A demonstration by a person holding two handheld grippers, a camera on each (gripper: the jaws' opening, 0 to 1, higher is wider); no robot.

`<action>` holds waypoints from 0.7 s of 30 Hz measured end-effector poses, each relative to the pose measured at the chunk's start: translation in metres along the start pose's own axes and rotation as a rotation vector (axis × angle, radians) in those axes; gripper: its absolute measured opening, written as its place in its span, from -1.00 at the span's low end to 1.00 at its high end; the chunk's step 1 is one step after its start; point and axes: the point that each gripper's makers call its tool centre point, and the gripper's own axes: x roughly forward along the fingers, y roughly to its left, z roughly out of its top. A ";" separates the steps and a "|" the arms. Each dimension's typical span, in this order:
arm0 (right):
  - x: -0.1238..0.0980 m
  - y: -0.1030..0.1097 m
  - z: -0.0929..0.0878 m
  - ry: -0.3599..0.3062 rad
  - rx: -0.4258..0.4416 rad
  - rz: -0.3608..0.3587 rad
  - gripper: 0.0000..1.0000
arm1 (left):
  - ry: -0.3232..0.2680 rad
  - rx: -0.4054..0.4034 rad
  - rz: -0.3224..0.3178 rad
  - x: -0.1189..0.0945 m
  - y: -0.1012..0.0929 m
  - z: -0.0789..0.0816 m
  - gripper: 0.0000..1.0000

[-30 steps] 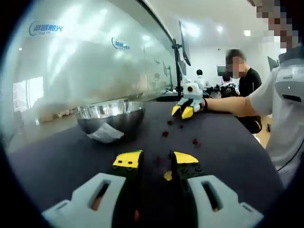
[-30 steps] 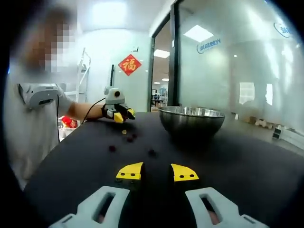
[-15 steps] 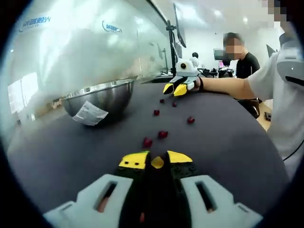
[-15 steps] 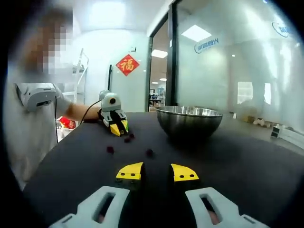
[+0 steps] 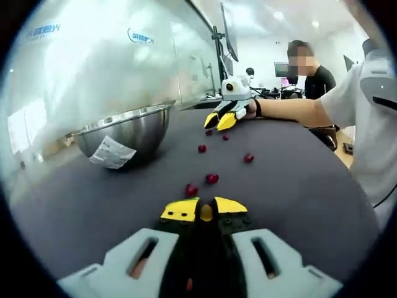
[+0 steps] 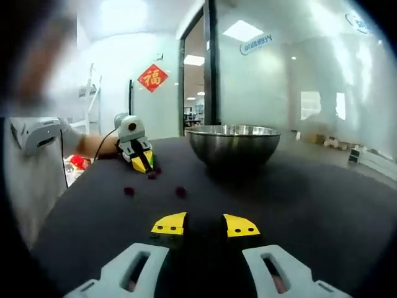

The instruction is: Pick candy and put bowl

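In the left gripper view the left tool (image 5: pixel 204 208) is clenched on a yellow candy (image 5: pixel 205 213) pinched between its yellow-tipped jaws, low over the dark bench (image 5: pixel 291 186). Just beyond the jaws lie two red candies (image 5: pixel 201 184) side by side, with another red candy (image 5: pixel 249 158) farther off to the right and one more (image 5: pixel 201 148) farther still. The steel bowl (image 5: pixel 124 131) sits on the bench to the far left, a white label (image 5: pixel 110 153) stuck on its near wall, well apart from the held candy. At the far end the right tool (image 5: pixel 219 120) rests its tips near the bench beside a couple of small red pieces.

In the right gripper view the right tool (image 6: pixel 205 224) is released, its jaws parted with bare bench between them. The bowl (image 6: pixel 234 143) stands ahead to the right. Two dark red candies (image 6: pixel 155 190) lie ahead on the left, and beyond them the left tool (image 6: pixel 142 162) points down at the bench. A person's sleeve (image 6: pixel 34 133) shows at the left edge.
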 end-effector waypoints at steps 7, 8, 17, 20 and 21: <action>0.005 -0.005 -0.012 0.069 -0.038 -0.027 -0.86 | -0.006 -0.004 -0.010 -0.001 -0.002 0.001 -0.96; 0.004 -0.006 -0.012 0.069 -0.042 -0.033 -0.90 | -0.007 -0.004 -0.011 -0.001 -0.002 0.001 -0.96; 0.001 -0.017 0.027 -0.021 -0.064 -0.052 -0.94 | -0.009 -0.002 -0.012 0.000 -0.002 0.001 -0.96; 0.008 -0.022 0.065 -0.068 -0.124 -0.059 -0.94 | -0.010 0.000 -0.012 0.000 -0.001 0.001 -0.96; 0.011 -0.023 0.078 -0.087 -0.130 -0.061 -0.94 | -0.011 0.000 -0.012 0.000 -0.002 0.001 -0.96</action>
